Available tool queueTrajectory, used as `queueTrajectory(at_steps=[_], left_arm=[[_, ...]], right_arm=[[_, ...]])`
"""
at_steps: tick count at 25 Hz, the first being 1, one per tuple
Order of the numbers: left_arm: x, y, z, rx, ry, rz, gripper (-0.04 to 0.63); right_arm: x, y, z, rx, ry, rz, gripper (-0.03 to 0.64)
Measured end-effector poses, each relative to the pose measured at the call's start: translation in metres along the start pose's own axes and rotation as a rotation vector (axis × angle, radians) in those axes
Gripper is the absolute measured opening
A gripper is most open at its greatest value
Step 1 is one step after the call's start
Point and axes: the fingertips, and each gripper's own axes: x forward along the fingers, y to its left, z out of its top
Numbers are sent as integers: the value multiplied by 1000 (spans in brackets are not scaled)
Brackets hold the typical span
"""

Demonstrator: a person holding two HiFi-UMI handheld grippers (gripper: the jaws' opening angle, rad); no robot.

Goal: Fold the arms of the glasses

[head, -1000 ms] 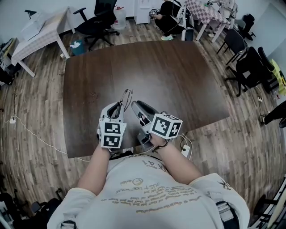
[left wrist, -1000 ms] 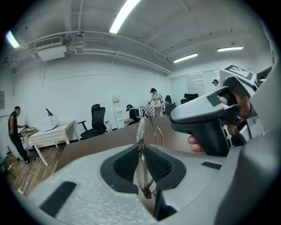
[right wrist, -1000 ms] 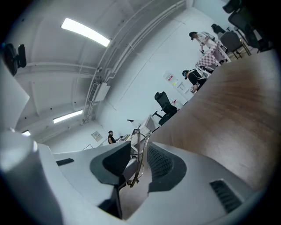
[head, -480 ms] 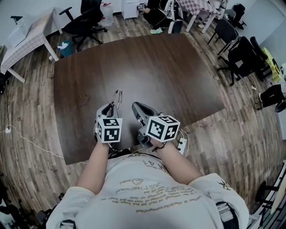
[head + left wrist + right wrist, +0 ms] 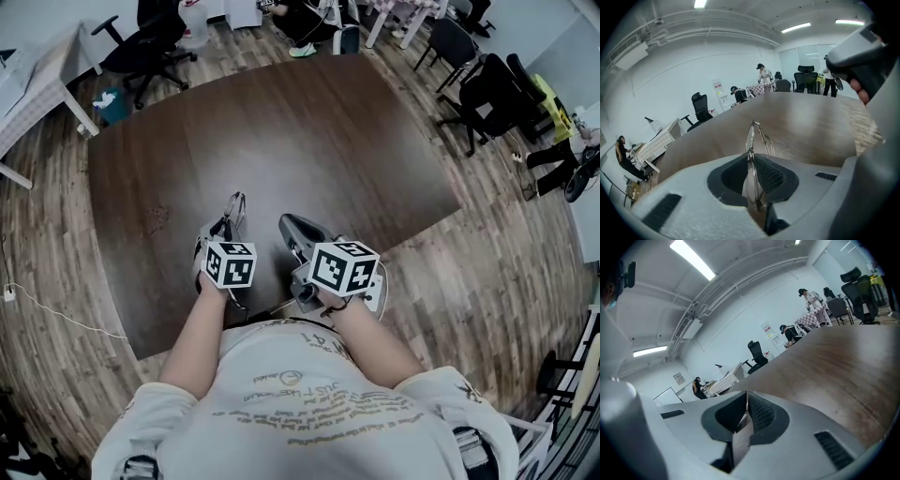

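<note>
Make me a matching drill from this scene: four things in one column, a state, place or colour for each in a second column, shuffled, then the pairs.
Things
1. glasses
2. right claw
3. table
4. chair

Descriptions
A. black, on the floor beyond the table
B. shut, nothing between the jaws
C. pinched in the left claw
D. dark brown wood

Pairs: 1-C, 2-B, 3-D, 4-A

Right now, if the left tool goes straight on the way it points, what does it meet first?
Likely the wooden table top: the left tool tilts down toward it, with the clamped glasses leading. Depth is unclear.
</note>
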Motion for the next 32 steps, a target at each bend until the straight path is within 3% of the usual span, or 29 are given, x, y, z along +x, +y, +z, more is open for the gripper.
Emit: queueTrajectory(at_steps=[9,22,32], left_arm=[[37,-14,-6,124,50,10,54],[54,-23,-20,160,97,18,55],[55,-27,-36,146,124,20,58]], right_arm=[[-10,-23,12,2,-21,-83,25],[-20,-36,9,41,-39,-129,25],[-24,-38,3,49,-28,-132,25]])
